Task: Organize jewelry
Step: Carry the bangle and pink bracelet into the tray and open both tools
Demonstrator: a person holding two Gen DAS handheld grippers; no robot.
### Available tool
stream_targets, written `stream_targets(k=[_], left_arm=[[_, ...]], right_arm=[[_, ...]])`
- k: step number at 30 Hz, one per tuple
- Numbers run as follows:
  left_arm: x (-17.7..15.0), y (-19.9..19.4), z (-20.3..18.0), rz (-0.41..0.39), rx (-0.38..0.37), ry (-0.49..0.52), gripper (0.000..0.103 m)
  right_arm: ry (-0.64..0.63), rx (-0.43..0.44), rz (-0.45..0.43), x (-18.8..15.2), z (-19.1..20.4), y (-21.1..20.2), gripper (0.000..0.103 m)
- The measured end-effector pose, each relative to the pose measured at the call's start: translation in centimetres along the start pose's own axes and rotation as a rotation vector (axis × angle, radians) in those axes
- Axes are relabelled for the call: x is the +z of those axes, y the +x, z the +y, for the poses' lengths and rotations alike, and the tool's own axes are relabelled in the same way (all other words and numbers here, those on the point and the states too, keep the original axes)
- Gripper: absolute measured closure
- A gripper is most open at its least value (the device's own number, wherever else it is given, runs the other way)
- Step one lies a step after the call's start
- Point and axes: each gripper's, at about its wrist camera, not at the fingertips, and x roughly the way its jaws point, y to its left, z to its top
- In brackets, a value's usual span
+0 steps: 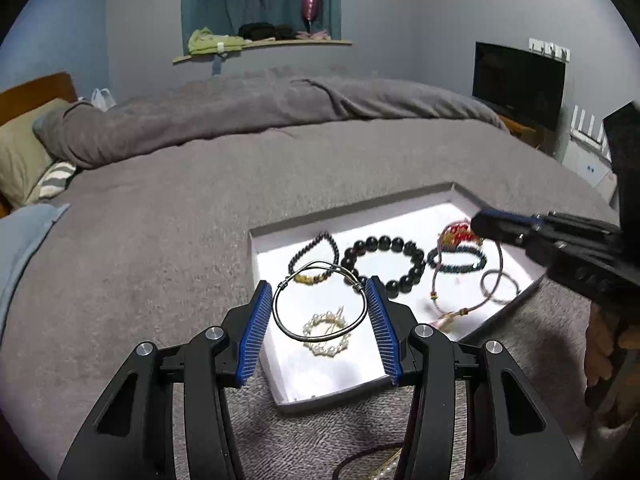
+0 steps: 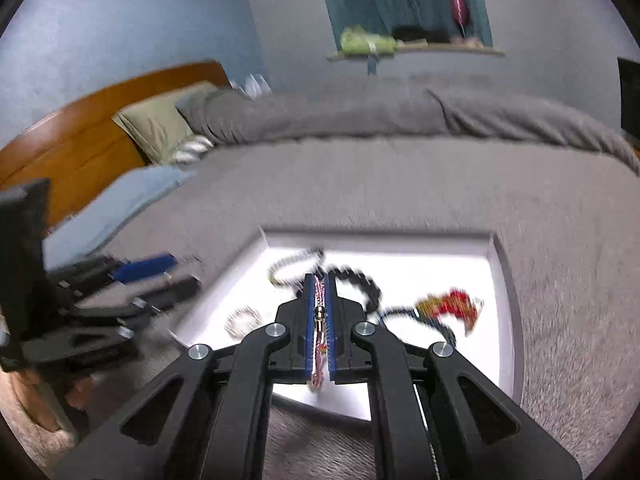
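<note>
A shallow white box (image 1: 264, 236) lies on the grey bed and holds several bracelets: a big black bead bracelet (image 1: 416, 256), a small dark bead one (image 1: 294, 260), a pearl one (image 1: 316, 350), a dark green one (image 1: 478, 264). My left gripper (image 1: 320, 294) grips a silver wire bangle (image 1: 288, 330) between its blue pads, above the box's near corner. My right gripper (image 2: 320, 280) is shut on a pink cord bracelet with a gold bead (image 2: 319, 314); it also shows in the left wrist view (image 1: 486, 226), over the box's far right, with the cord (image 1: 436, 284) hanging into the box.
The grey blanket (image 1: 160, 240) covers the bed around the box. Pillows (image 1: 20, 160) and a wooden headboard (image 1: 36, 92) lie at the left. A dark screen (image 1: 520, 80) stands at the right. A dark cord and a beaded strand (image 1: 368, 466) lie on the blanket near me.
</note>
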Motion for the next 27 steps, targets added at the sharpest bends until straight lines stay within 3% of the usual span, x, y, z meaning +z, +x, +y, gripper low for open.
stream_targets(k=[8, 16, 17, 19, 20, 24, 26, 27], left_arm=[[-0.8, 0.0, 0.6, 0.007, 0.007, -0.012, 0.053], [-1.0, 0.2, 0.6, 0.012, 0.006, -0.007, 0.053], [-1.0, 0.3, 0.5, 0.013, 0.005, -0.005, 0.053], [-1.0, 0.5, 0.3, 0.02, 0.008, 0.0, 0.053], [-0.9, 0.7, 0.2, 0.027, 0.006, 0.002, 0.053], [-0.3, 1.9, -0.9, 0.055, -0.01, 0.016, 0.053], [0.1, 2.7, -1.7, 0.071, -0.021, 0.027, 0.053], [0.3, 3.1, -2.1, 0.079, -0.03, 0.028, 0.053]], right_arm=[[0.05, -0.062, 0.173, -2.3, -1.9, 2.7, 0.098], [0.015, -0.004, 0.227, -3.4, -0.4, 3.9, 0.096], [0.005, -0.017, 0.229, -3.5, -0.3, 3.8, 0.093], [0.005, -0.043, 0.214, -3.4, -0.4, 3.4, 0.06], [0.01, -0.056, 0.198, -3.3, -0.6, 3.0, 0.052], [0.002, -0.105, 0.138, -2.4, -1.1, 1.4, 0.049], [0.019, -0.135, 0.113, -1.9, -2.0, 0.9, 0.039], [0.032, -0.148, 0.105, -1.7, -2.5, 0.7, 0.024]])
